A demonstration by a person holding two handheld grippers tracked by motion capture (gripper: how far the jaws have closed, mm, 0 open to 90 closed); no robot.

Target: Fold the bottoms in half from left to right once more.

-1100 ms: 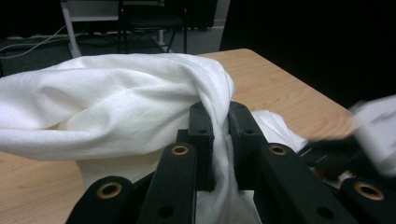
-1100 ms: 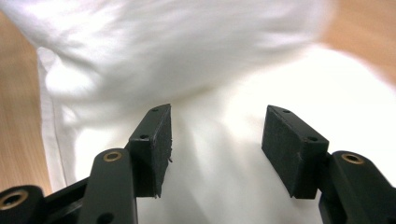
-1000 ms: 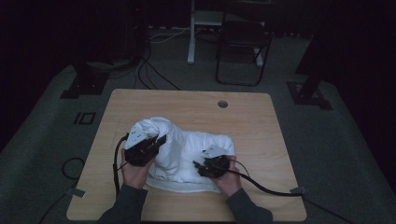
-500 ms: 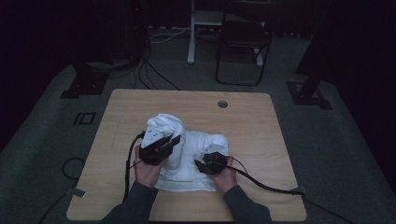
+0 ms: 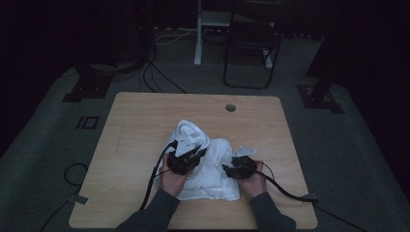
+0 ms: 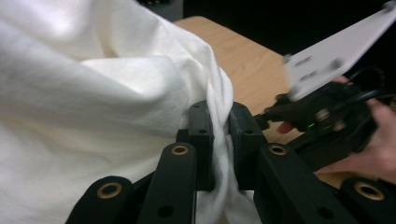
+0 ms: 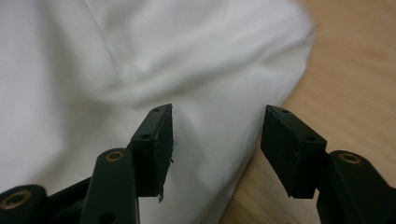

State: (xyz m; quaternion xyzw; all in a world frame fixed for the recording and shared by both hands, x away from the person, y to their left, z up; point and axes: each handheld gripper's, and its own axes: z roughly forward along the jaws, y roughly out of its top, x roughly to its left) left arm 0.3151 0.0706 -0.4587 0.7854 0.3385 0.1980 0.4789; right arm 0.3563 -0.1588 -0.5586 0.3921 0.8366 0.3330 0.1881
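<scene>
Left gripper [image 6: 219, 140] clamped on a fold of the white cloth [image 5: 212, 159]; right gripper [image 7: 217, 140], jaws just reopening and apart, hovers over the cloth's near edge, nothing pinched.

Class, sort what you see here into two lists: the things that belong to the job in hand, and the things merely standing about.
In the job:
- white cloth
- left gripper, shut on a fold of the cloth
- right gripper, open over the cloth's edge
- wooden table under the cloth

Standing about:
- black chair
- cables on the floor
- dark stand base
</scene>
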